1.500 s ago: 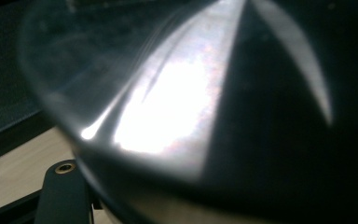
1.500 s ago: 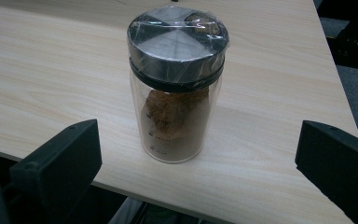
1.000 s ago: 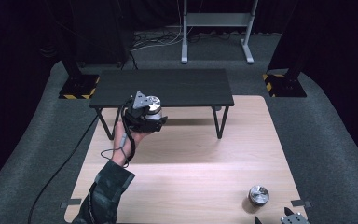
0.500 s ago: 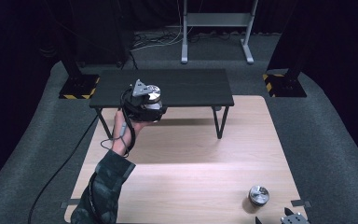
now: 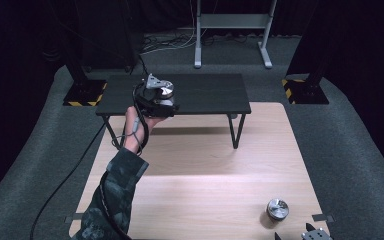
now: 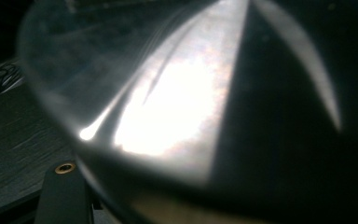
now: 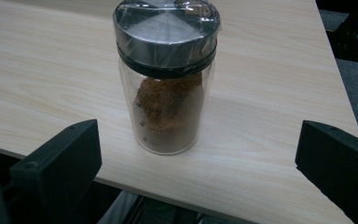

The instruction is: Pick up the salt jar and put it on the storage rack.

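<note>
right gripper [image 5: 300, 235]: near right table edge, jaws wide apart, nothing between them | spice jar [image 7: 166, 77]: upright on the wooden table [image 5: 205, 165], just beyond that gripper, brown powder inside, metal lid on | left gripper [image 5: 155, 97]: far left, above the black bench [image 5: 205, 92], clamped on a second jar [image 5: 166, 91] with a shiny lid

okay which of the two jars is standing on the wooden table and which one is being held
The jar with brown powder stands on the wooden table, in front of the open right gripper. The other jar is clamped in the left gripper, over the black bench.
</note>
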### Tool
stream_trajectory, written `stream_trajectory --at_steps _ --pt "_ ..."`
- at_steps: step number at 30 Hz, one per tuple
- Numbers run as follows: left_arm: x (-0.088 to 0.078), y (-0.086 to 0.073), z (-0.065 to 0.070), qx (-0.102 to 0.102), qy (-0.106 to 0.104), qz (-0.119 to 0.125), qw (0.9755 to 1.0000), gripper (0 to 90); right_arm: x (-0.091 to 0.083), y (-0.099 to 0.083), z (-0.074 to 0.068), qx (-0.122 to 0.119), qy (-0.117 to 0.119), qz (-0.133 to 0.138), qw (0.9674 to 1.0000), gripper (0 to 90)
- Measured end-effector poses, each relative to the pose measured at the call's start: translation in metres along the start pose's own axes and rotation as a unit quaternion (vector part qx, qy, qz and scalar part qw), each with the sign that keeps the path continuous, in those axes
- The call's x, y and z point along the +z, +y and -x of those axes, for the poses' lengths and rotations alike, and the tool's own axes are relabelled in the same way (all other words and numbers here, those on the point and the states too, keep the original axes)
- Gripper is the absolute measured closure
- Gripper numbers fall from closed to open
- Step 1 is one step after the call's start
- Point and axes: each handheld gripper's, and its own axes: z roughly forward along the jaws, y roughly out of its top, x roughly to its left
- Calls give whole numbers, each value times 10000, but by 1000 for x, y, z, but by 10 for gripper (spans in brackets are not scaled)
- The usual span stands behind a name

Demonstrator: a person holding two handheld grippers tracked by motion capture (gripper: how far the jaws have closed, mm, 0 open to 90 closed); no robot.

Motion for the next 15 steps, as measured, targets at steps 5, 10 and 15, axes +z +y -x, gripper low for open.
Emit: stream_trajectory --at_steps 5,10,15 --pt "5 0 -9 -159 16 30 9999 306 0 0 1 12 18 3 10000 0" --pt "13 -1 -16 -260 16 2 9997 306 1 0 1 22 36 -16 10000 0" --pt "22 -1 -20 -366 42 -22 9993 306 0 0 2 18 42 6 10000 0"
